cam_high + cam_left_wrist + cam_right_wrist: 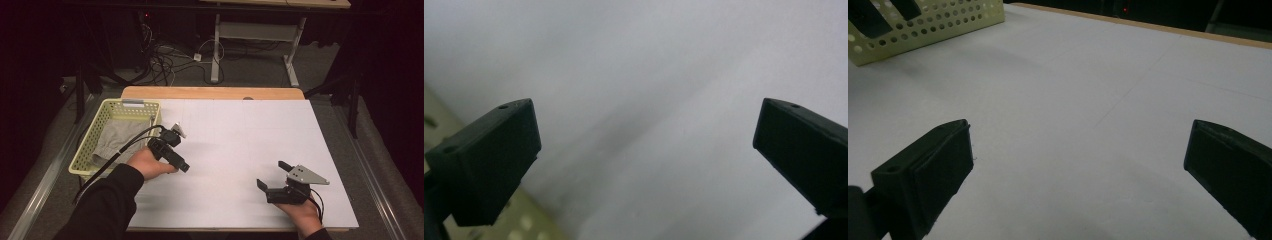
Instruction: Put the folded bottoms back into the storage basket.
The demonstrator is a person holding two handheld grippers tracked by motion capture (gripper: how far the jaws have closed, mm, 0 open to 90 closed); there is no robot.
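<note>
Currently both grippers, left (169, 148) and right (274, 179), are hovering empty, jaws apart; basket (88, 146) cloth (116, 140) at left probably needs a low approach.

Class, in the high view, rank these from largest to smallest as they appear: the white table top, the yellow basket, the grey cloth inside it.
1. White table top
2. Yellow basket
3. Grey cloth, lying inside the basket

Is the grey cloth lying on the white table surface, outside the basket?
No, the folded grey cloth lies inside the pale yellow perforated plastic basket.
</note>
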